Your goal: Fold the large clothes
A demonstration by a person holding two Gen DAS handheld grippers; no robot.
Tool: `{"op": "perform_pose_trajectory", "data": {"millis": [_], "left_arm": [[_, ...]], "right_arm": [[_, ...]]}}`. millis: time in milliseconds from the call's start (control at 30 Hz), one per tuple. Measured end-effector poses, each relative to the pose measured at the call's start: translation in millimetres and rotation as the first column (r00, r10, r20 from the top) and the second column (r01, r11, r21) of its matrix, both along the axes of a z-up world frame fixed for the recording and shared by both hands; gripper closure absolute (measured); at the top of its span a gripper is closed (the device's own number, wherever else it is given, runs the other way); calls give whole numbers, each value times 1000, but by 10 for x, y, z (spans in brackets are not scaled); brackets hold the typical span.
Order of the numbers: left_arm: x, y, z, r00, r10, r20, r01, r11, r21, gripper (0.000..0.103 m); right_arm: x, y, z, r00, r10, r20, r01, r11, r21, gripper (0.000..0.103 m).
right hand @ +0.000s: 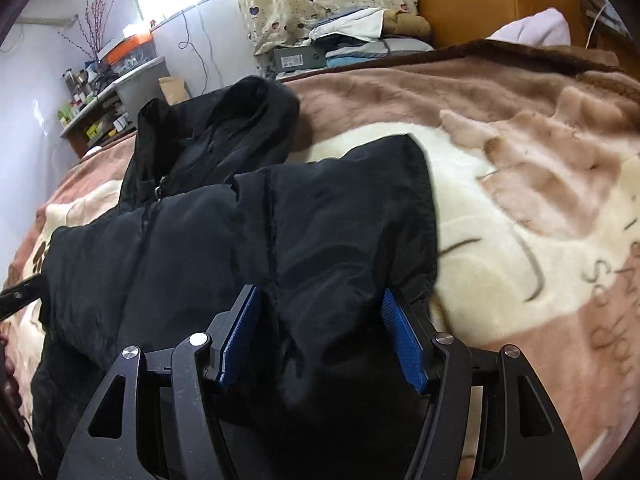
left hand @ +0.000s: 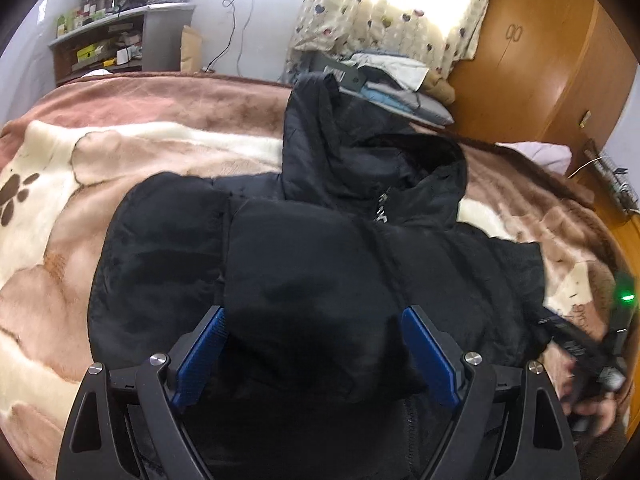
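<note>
A black puffer jacket (left hand: 160, 248) lies front-up on the bed, its hood (left hand: 360, 140) pointing away from me. My left gripper (left hand: 314, 312) stands wide, and a thick raised fold of the jacket fills the gap between its blue pads (left hand: 204, 352). The right wrist view shows the same jacket (right hand: 180, 240) and hood (right hand: 224, 128). There my right gripper (right hand: 320, 294) has a bunched fold of the jacket's right side pressed between its pads (right hand: 404, 344). At the left wrist view's right edge the right gripper (left hand: 580, 344) shows, held by a hand.
A plush brown and cream blanket (left hand: 100, 160) covers the bed (right hand: 520, 200). A stack of folded clothes (left hand: 392, 88) sits at the far edge under a heart-print curtain. A cluttered shelf (left hand: 108, 36) stands far left; a wooden wardrobe (left hand: 532, 60) and pink pillow (left hand: 536, 152) lie far right.
</note>
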State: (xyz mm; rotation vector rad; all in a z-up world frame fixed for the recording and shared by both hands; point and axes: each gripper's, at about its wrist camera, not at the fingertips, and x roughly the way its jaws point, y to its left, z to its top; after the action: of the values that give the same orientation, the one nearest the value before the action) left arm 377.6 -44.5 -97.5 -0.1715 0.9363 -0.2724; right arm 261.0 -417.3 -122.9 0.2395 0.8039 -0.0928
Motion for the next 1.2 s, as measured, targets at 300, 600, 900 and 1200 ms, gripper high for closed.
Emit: {"op": "perform_pose_trajectory", "data": {"millis": [300,600,900,1200], "left_arm": [[55,0,-299,997,48,-58,-46,998,51,14],[115,-29,-434,997,38,-70,-33,997,77,2],[69,88,-294,995,51,-81,-47,997,56,2],[-65,290,-254,988,84,-132,-76,995,62,2]], "right_arm": [[2,-335,166,992,-54,116,38,990,136,45],[240,-310,-324,998,-51,-38,54,996,74,46],[30,-207,60,999,-40,22,39,998,39,46],[74,98,-183,995,41,-87,-44,999,-28,46]]}}
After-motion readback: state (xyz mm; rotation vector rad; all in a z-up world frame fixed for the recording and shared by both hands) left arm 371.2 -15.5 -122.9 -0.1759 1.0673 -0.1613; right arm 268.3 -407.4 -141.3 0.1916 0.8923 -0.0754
